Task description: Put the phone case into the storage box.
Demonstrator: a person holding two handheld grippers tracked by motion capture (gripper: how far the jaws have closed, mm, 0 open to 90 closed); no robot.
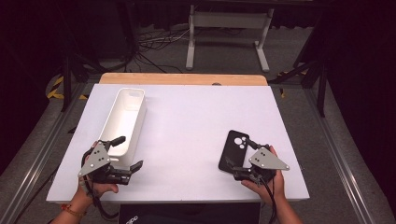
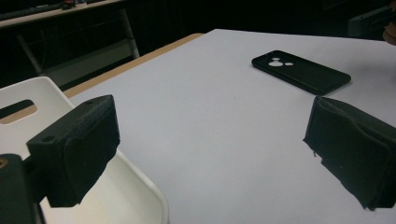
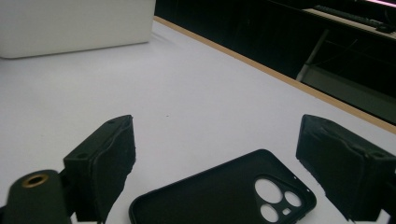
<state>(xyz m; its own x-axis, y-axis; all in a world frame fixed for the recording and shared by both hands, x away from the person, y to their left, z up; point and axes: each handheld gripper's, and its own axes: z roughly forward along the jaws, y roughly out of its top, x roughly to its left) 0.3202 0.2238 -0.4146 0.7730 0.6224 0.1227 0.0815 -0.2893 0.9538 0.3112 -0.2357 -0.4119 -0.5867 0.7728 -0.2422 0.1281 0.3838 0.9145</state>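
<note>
A long white bin (image 1: 125,119) lies lengthwise on the left of the white table (image 1: 187,121). My left gripper (image 1: 127,153) stands open at the bin's near end, one jaw over the inside and the other outside the right wall. In the left gripper view the bin's rim (image 2: 156,198) runs between the open jaws of that gripper (image 2: 215,135). A black phone case (image 1: 234,149) lies flat on the right, camera holes up. My right gripper (image 1: 243,156) is open with its jaws on either side of the case's near part (image 3: 219,196), gripper (image 3: 222,144) touching nothing.
A wooden strip (image 1: 182,78) edges the table's far side. Beyond it a white metal stand (image 1: 227,35) and loose cables (image 1: 154,44) sit on the floor. A dark object (image 1: 187,213) lies at the table's near edge. The bin's side (image 3: 74,25) is far from the case.
</note>
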